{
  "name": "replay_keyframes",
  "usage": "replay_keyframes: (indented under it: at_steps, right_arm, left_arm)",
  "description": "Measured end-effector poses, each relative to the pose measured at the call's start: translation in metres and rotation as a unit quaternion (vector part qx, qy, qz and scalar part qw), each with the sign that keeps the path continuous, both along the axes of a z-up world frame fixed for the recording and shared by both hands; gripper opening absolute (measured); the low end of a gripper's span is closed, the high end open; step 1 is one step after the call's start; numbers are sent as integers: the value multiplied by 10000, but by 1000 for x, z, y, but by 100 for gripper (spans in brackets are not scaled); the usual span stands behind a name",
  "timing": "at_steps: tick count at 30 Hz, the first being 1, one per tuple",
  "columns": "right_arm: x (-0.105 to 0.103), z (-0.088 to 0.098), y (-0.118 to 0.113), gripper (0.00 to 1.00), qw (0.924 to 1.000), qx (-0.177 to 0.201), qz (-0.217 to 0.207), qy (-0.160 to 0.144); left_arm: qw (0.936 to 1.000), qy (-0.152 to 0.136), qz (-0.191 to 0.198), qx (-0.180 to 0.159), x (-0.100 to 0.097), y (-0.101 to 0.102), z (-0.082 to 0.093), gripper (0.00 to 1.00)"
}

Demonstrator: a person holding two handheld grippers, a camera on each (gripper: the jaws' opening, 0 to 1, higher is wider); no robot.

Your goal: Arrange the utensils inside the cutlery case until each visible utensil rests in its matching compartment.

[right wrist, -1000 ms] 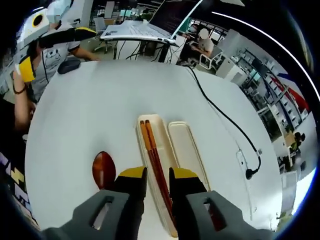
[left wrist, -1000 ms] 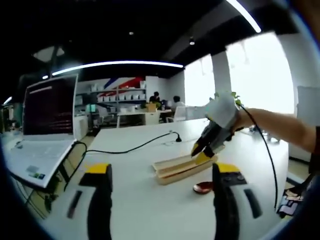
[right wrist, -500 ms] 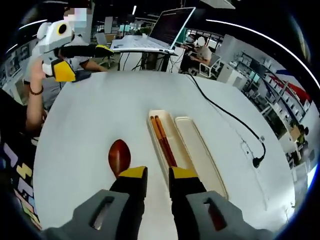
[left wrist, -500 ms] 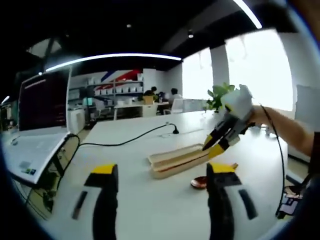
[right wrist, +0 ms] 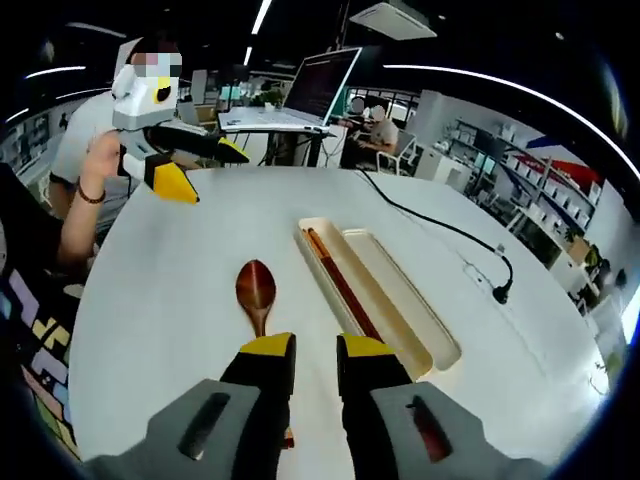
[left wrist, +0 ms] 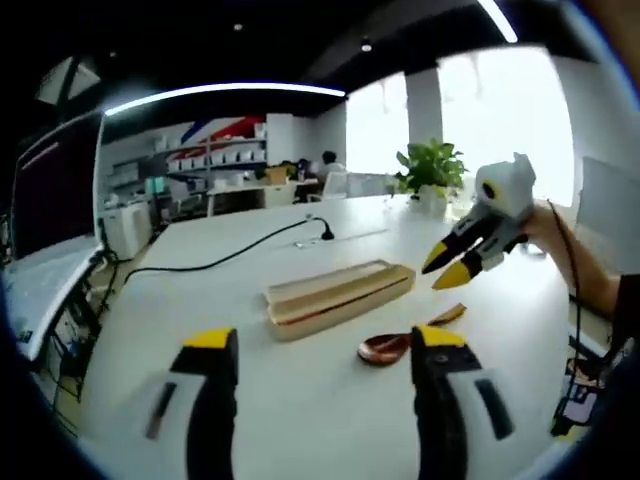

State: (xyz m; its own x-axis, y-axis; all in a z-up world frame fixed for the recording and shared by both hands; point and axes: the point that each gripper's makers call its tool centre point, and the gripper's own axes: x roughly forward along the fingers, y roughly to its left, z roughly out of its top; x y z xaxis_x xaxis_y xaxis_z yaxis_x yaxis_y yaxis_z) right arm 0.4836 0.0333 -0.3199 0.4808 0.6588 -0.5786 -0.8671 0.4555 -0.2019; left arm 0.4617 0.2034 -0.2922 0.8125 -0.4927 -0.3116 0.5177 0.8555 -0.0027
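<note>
A cream cutlery case point(right wrist: 405, 300) lies open on the white table, with two brown chopsticks point(right wrist: 340, 282) in its left trough and the trough beside them bare. A brown wooden spoon point(right wrist: 256, 288) rests on the table left of the case, its handle running toward my right gripper point(right wrist: 314, 352). That gripper hangs above the table with only a narrow gap between its jaws and nothing in it. In the left gripper view the case point(left wrist: 335, 292) and spoon point(left wrist: 385, 347) lie ahead of my wide-open left gripper point(left wrist: 322, 345). The right gripper point(left wrist: 452, 266) hovers at the right.
A person holds the left gripper point(right wrist: 203, 168) over the table's far left. A black cable point(right wrist: 440, 228) crosses the table beyond the case. An open laptop point(right wrist: 300, 95) stands on a desk behind. A potted plant point(left wrist: 430, 170) sits at the table's far end.
The right gripper has drawn back and up from the case, so case and spoon now lie farther ahead of it. The left gripper view has swung right. Neither gripper's jaw gap changed.
</note>
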Motion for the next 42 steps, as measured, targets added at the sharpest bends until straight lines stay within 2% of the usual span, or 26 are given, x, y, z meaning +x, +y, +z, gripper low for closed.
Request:
replay_keyframes:
  at_steps: [8,11,14,16,22,24,29,32,38,42]
  right_arm:
    - [-27,0,-18,14,9990,324,35,-292]
    - [-33,-4,-21,14,9989,356,52,-291]
    - [-39,-11,-23,14,9989,376,71,-258]
    - [-40,-15,-25,14,9989,403,44,-240]
    - [-35,-31,-30,14,9988,470,-115,-89]
    - [-35,-36,-33,14,9992,381,-66,-71]
    - [-31,-44,-35,14,9984,520,-181,151]
    - [-31,-50,-38,11,9978,568,-210,262]
    - [-30,-53,-37,11,9976,629,-173,228]
    - [-31,-54,-36,6,9971,733,-39,180]
  left_arm:
    - [9988,312,-375,26,3,-18,-18,71]
    - [9983,382,-435,-73,4,-23,-20,70]
    - [9966,643,-482,-197,4,-30,-29,70]
    - [9944,808,-565,-382,4,-38,-34,70]
    - [9903,985,-709,-670,6,-48,-40,71]
    - [9860,1092,-834,-941,4,-55,-40,72]
    - [9870,1086,-769,-906,8,-56,-43,72]
    - [9846,1176,-779,-1029,8,-57,-46,72]
    - [9821,1318,-786,-1089,7,-59,-52,72]
    - [9808,1372,-818,-1123,8,-62,-54,72]
